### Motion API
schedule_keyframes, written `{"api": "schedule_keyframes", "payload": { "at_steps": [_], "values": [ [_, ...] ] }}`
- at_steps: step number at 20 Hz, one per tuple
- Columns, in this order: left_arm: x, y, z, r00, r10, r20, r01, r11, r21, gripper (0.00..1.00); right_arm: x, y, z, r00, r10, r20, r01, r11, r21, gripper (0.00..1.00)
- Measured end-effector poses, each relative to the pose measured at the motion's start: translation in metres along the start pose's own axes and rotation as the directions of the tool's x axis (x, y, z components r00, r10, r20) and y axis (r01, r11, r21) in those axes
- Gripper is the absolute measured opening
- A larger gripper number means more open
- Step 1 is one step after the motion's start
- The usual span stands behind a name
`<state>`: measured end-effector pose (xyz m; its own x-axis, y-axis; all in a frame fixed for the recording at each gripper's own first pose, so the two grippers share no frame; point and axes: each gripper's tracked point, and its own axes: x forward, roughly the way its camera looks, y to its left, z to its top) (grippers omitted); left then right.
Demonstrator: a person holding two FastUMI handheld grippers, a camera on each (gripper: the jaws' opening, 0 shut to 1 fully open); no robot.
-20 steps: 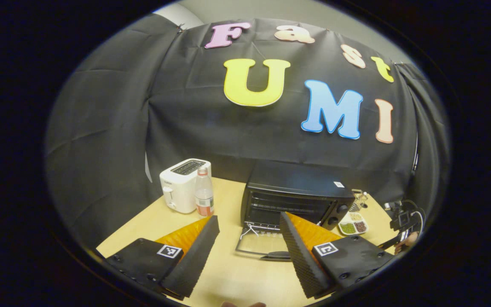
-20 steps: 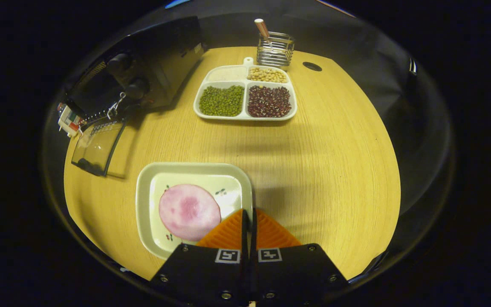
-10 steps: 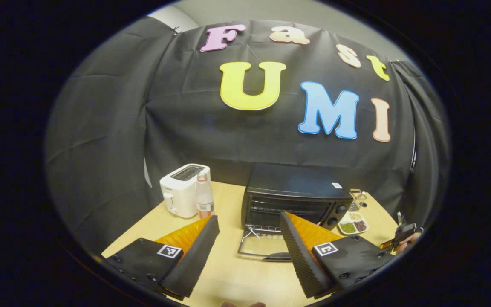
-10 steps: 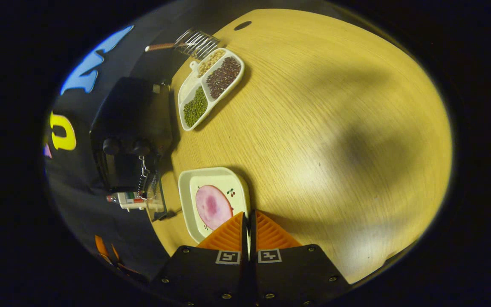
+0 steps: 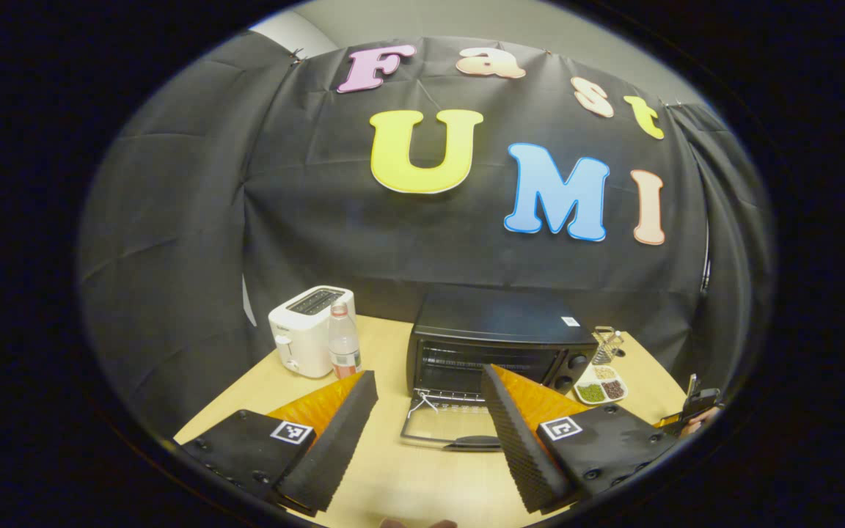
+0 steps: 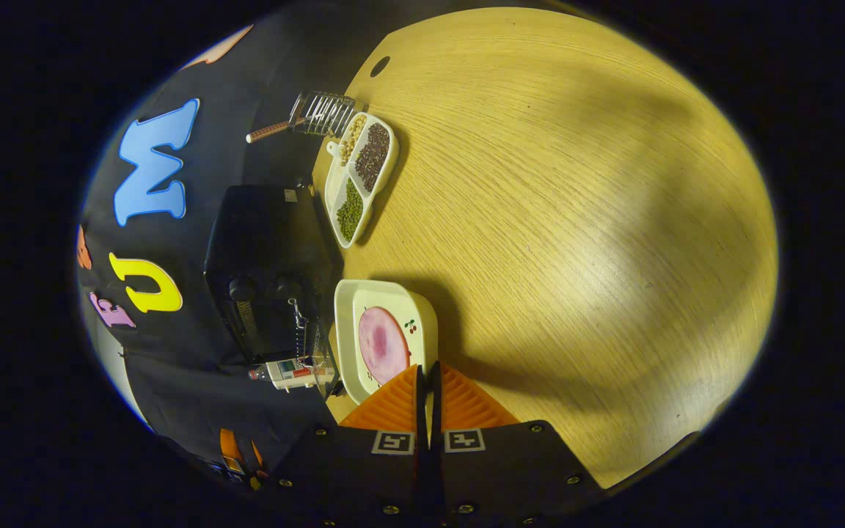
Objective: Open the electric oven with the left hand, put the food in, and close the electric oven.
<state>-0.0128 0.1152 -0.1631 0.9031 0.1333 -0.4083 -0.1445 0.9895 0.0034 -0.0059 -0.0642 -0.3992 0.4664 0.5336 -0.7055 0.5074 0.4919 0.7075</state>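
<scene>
1. Table [image 6: 576,220]: wooden, carries everything. The oven stands at the back against the booth wall, so its front faces the person.
2. Oven [image 5: 503,345]: black, door [image 5: 441,425] dropped flat onto the table toward the camera, cavity exposed. Opening looks done; loading is the step in hand.
3. Toaster [image 5: 309,330] and bottle [image 5: 344,343] stand just left of the oven, clear of the door's swing.
4. Left gripper [image 5: 430,433]: fingers spread wide, holding nothing, hanging back near the door handle, likely waiting to close it.
5. Plate [image 6: 386,341]: carries the food, a pink round slice [image 6: 383,345]. It sits just beside the oven front.
6. Right gripper [image 6: 428,400]: fingers pinched narrow on the plate's near rim; a thin edge grip, so the plate could tip.
7. Bean tray [image 6: 360,180] sits beside the oven, out of the way.
</scene>
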Motion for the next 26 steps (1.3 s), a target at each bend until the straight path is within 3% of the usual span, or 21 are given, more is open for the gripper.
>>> {"api": "schedule_keyframes", "payload": {
  "at_steps": [7,12,16,18,20,22,24,26],
  "values": [
    [-0.006,-0.003,0.027,0.995,-0.049,0.088,0.047,0.999,0.018,1.00,-0.008,0.070,-0.044,0.993,0.120,0.006,-0.120,0.993,0.013,0.01],
    [-0.006,0.010,0.043,0.986,-0.098,0.133,0.093,0.995,0.042,0.97,0.007,0.125,-0.084,0.987,0.160,0.007,-0.160,0.987,0.002,0.01],
    [-0.011,0.034,0.050,0.980,-0.120,0.156,0.108,0.991,0.079,1.00,0.037,0.144,-0.102,0.993,0.108,0.055,-0.108,0.994,0.012,0.00],
    [-0.015,0.046,0.055,0.977,-0.128,0.167,0.117,0.990,0.077,0.94,0.056,0.153,-0.101,0.991,0.085,0.104,-0.090,0.995,0.044,0.01],
    [-0.019,0.060,0.059,0.976,-0.132,0.176,0.121,0.990,0.073,0.94,0.076,0.161,-0.097,0.986,0.059,0.155,-0.073,0.994,0.084,0.01],
    [-0.023,0.076,0.055,0.977,-0.123,0.172,0.113,0.991,0.067,0.94,0.096,0.172,-0.089,0.978,0.041,0.205,-0.068,0.990,0.124,0.01],
    [-0.029,0.092,0.052,0.981,-0.109,0.162,0.102,0.993,0.051,1.00,0.114,0.188,-0.080,0.964,0.053,0.262,-0.094,0.985,0.146,0.01],
    [-0.031,0.105,0.050,0.983,-0.092,0.158,0.087,0.995,0.041,0.98,0.132,0.198,-0.069,0.947,0.049,0.317,-0.107,0.980,0.170,0.01]
  ]
}}
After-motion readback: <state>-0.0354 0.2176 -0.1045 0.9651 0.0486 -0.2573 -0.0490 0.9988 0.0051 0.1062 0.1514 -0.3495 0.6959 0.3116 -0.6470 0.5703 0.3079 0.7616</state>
